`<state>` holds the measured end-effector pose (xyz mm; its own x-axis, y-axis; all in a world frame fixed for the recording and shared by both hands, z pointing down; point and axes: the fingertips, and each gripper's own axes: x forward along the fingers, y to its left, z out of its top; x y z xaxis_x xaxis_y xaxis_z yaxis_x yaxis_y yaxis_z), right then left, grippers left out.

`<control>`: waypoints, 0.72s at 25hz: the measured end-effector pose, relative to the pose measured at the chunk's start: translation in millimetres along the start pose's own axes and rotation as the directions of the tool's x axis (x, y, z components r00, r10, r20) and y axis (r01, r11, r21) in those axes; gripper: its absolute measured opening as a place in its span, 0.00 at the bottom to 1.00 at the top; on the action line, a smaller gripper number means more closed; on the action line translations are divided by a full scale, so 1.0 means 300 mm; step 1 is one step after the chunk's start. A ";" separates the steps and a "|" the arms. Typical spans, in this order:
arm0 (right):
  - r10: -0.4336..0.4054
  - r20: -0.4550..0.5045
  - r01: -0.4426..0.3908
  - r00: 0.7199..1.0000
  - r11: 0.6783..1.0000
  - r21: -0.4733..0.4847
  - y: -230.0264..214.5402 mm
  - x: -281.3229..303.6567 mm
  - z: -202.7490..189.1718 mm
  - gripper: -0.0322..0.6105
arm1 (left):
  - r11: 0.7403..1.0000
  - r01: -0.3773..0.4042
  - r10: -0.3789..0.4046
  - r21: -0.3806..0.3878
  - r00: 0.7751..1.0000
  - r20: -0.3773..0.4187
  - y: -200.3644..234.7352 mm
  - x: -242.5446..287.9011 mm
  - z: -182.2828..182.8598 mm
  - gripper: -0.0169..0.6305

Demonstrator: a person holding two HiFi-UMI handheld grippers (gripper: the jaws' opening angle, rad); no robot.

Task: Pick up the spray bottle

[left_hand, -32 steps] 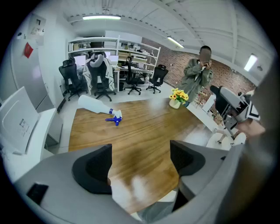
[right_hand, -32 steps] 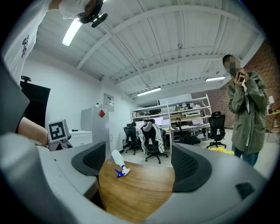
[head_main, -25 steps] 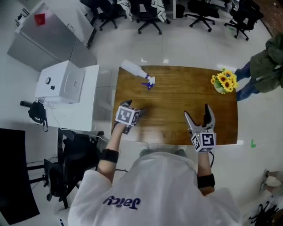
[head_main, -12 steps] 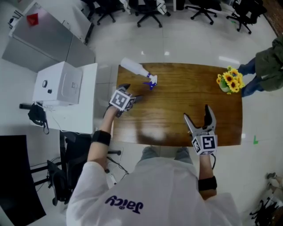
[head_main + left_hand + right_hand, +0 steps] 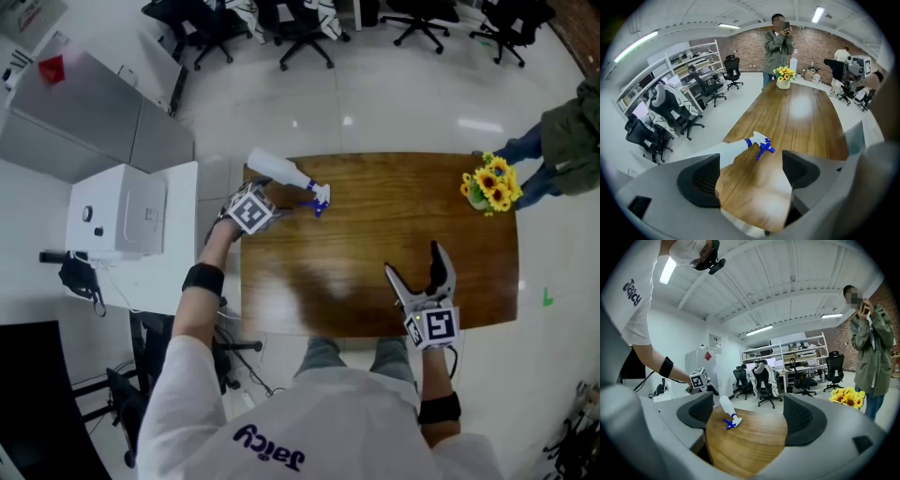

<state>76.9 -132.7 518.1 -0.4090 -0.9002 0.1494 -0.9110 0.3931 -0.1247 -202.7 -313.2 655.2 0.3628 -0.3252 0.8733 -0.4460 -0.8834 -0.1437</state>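
Brown polished wooden table (image 5: pixel 375 234) fills the middle of my head view, its top mostly bare. At its far left corner a white plastic spray bottle with a blue trigger (image 5: pixel 281 174) lies on its side. Its base reaches that corner's edge and its nozzle points inward along the table. My left gripper (image 5: pixel 277 201) hovers just beside the bottle near the left edge. In the left gripper view its jaws stand wide apart with only wood between them, and the bottle (image 5: pixel 740 146) lies ahead of them, untouched. My right gripper (image 5: pixel 412 261) hangs over the near edge, well apart from the bottle, jaws also spread wide and empty. A bunch of yellow sunflowers (image 5: pixel 489 184) sits at the far right corner, with a person in a green jacket (image 5: pixel 572 141) standing just past that end. A white boxy cabinet (image 5: pixel 122 211) stands left of the table across a narrow gap. Black office chairs (image 5: pixel 291 19) line the open floor beyond the far edge.
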 end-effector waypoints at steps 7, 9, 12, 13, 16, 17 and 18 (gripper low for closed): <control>0.016 -0.028 -0.016 0.999 1.000 0.005 0.013 0.035 -0.043 0.80 | 0.966 -0.008 0.031 0.257 0.996 -0.088 0.091 0.131 -0.004 0.68; 0.018 -0.037 -0.017 0.999 1.000 0.008 0.012 0.042 -0.052 0.80 | 0.936 0.008 0.038 0.352 0.992 -0.123 0.100 0.170 0.001 0.68; 0.014 -0.040 -0.014 0.999 1.000 0.014 0.002 0.051 -0.066 0.80 | 0.877 0.029 0.050 0.480 0.987 -0.153 0.111 0.233 0.018 0.66; 0.014 -0.042 -0.013 0.999 1.000 0.012 0.001 0.053 -0.071 0.80 | 0.853 0.035 0.058 0.520 0.985 -0.162 0.116 0.254 0.018 0.66; 0.012 -0.056 -0.012 0.998 1.000 0.002 -0.002 0.047 -0.081 0.80 | 0.772 0.067 0.086 0.632 0.974 -0.209 0.133 0.308 0.002 0.66; 0.006 -0.051 -0.006 0.999 1.000 0.004 -0.006 0.044 -0.078 0.80 | 0.750 0.083 0.089 0.656 0.970 -0.224 0.137 0.322 -0.002 0.66; -0.002 -0.043 0.002 0.999 1.000 0.007 -0.012 0.040 -0.077 0.80 | 0.733 0.100 0.088 0.673 0.967 -0.239 0.140 0.335 -0.006 0.66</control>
<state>74.1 -140.6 542.9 -0.4094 -0.8920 0.1917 -0.9114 0.3899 -0.1317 -186.5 -382.4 737.8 0.1164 -0.3113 0.9431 0.2605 -0.9068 -0.3315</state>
